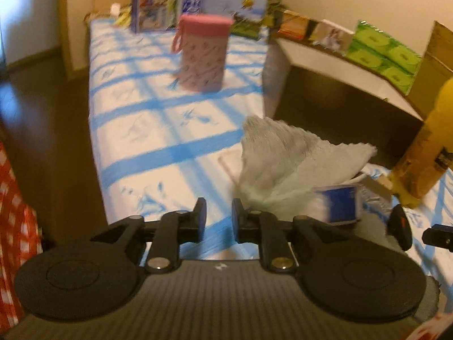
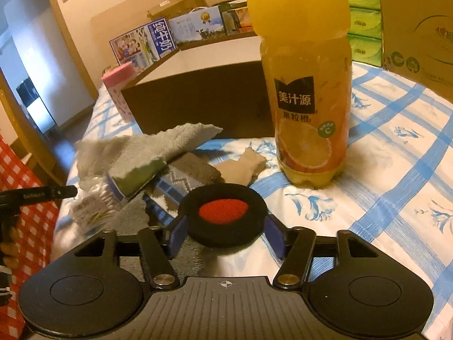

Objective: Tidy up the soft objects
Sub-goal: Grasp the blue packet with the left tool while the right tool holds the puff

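My right gripper [image 2: 225, 231] is shut on a round black pad with a red centre [image 2: 223, 215], held just above the blue-checked cloth [image 2: 382, 170]. A grey fluffy towel [image 2: 136, 147] lies bunched over a blue-edged packet [image 2: 127, 187] to the left, with a grey patterned cloth [image 2: 187, 175] and a beige sock [image 2: 243, 167] beside it. My left gripper [image 1: 218, 221] has its jaws a small gap apart with nothing between them. The grey towel [image 1: 286, 155] stands up just right of its fingers. The right gripper's fingers [image 1: 399, 226] show at the far right of the left wrist view.
An orange juice bottle [image 2: 308, 85] stands upright right behind the pad. A pink lidded container [image 1: 202, 53] stands further along the cloth. A dark box [image 2: 203, 99], green tissue packs [image 1: 385, 53], cardboard boxes [image 2: 419, 19] and milk cartons [image 1: 164, 2] line the far side. A red checked bag [image 1: 14, 212] is at the left.
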{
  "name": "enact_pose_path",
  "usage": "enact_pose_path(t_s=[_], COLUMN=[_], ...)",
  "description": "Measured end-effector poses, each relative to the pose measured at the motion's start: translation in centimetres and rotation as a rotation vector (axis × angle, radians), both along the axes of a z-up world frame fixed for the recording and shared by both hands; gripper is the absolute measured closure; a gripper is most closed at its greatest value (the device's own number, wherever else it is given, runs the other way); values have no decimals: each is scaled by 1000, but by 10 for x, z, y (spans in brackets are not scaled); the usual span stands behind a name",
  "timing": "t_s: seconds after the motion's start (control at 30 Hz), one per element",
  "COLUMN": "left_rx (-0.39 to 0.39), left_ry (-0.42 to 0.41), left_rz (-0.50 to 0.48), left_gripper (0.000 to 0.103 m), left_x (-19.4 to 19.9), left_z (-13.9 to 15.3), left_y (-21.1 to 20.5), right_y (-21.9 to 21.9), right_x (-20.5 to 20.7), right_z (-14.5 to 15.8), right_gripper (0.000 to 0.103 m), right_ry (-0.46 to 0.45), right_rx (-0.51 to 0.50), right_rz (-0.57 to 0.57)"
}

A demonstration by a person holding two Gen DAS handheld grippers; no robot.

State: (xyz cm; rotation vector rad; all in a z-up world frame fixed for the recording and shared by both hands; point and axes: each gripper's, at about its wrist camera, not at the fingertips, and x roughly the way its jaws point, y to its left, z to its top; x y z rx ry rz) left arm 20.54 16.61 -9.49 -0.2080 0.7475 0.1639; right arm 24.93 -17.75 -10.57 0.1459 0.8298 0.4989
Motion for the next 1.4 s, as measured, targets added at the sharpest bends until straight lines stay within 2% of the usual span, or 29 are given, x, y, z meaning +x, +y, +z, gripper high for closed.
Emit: enact_pose_path(t_s=[0.13, 0.3, 0.43, 0.53, 0.67, 0.8, 0.93, 1.1, 1.2, 1.4], left_rx=[-25, -27, -47, -61, -61, -71, -73, -87, -98, -137], left_ry=[23, -4, -16, -23, -11, -4, -7, -9, 0, 26], left_rz=[10, -68, -144, -184, -208, -222, -241, -254, -259, -244], left_gripper=[87, 83, 68, 64, 56, 53, 43, 41, 40, 39], left_x=[-8, -24, -25, -20, -10, -5, -3, -1, 2, 15], left_z=[-6, 1, 6, 7, 3, 2, 2, 2, 0, -8], left_y=[4, -12, -31, -44, -55, -60, -64, -67, -71, -73], right_y=[4, 6, 12, 15, 19, 25, 32, 36, 33, 17], right_x=[0, 1, 6, 12, 24, 36, 40, 36, 34, 33], right_z=[-4, -8, -12, -16, -22, -30, -37, -40, -39, -33], right_gripper=[33, 29, 25, 18, 15, 13, 13, 13, 23, 24], right_ry=[-3, -3, 3, 3, 8, 32, 42, 19, 7, -10], right_rx=[-21, -19, -21, -35, -46, -29, -43, -69, -66, -41], right_rz=[25, 39, 48, 48, 30, 27, 26, 23, 11, -34])
